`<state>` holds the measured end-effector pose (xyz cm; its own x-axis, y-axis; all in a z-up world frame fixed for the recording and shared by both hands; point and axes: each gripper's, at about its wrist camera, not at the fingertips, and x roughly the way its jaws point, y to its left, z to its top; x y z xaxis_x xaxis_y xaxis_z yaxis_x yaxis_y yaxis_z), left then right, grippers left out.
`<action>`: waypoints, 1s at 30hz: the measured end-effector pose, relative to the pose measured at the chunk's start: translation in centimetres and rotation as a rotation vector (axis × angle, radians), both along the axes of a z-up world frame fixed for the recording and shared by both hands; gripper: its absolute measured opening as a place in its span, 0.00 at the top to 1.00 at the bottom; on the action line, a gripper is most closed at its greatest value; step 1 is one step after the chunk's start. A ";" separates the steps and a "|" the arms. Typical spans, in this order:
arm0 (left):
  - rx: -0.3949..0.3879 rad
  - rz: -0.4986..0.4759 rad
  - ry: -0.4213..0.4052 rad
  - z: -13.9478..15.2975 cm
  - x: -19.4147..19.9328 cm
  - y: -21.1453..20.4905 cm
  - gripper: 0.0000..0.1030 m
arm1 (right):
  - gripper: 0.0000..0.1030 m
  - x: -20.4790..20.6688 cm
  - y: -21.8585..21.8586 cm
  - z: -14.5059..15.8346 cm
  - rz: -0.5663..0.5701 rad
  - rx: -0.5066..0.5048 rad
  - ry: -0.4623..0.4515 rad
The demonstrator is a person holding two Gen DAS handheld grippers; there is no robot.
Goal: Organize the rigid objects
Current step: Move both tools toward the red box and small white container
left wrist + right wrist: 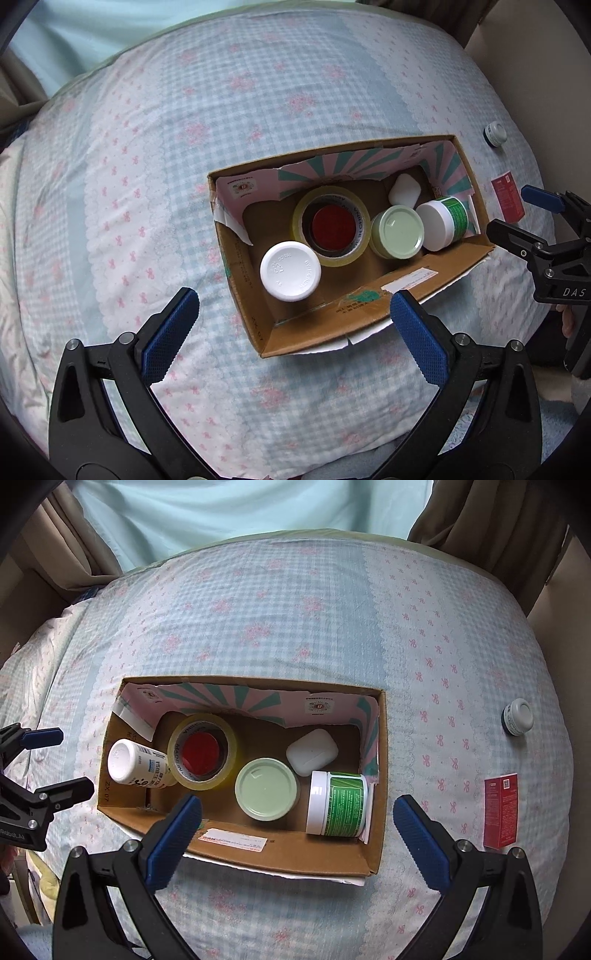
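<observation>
Box (376, 853) on the bed already holds most of the stuff, both grippers (293, 317) (297, 821) hang over it with fingers released, so next I'd grab the red carton (500, 810) or small jar (517, 716) off to its right.

An open cardboard box (376, 853) sat on the bed. Inside, a white bottle (136, 763) lay tipped at nine o'clock, touching a yellowish tape roll (173, 755) that ringed a red lid (201, 754). A pale green lidded jar (266, 788) stood at centre, a white earbud case (312, 751) at one o'clock from it, a green-labelled tub (338, 804) on its side at three o'clock. Outside, well apart, a small white-capped jar (517, 716) and a red carton (500, 814) lay at three o'clock.
</observation>
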<state>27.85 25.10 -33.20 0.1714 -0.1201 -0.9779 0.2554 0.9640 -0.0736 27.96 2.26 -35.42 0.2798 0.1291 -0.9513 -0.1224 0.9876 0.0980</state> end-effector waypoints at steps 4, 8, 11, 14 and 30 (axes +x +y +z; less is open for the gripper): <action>0.008 0.017 -0.038 2.1 -1.8 0.2 0.00 | 0.00 -1.3 0.1 2.0 -0.008 0.024 -0.004; -0.006 0.065 -0.078 5.0 -4.0 0.4 0.00 | 0.00 -3.0 0.4 4.6 -0.005 0.021 -0.029; -0.015 0.081 -0.114 7.2 -5.9 0.3 0.00 | 0.00 -4.4 0.4 6.6 -0.016 0.017 -0.050; -0.018 0.080 -0.141 9.0 -7.6 -0.3 0.00 | 0.00 -5.6 -0.1 8.4 -0.043 0.025 -0.060; 0.005 0.034 -0.330 15.8 -11.2 -9.0 0.00 | 0.00 -9.4 -11.1 16.5 -0.156 -0.049 -0.158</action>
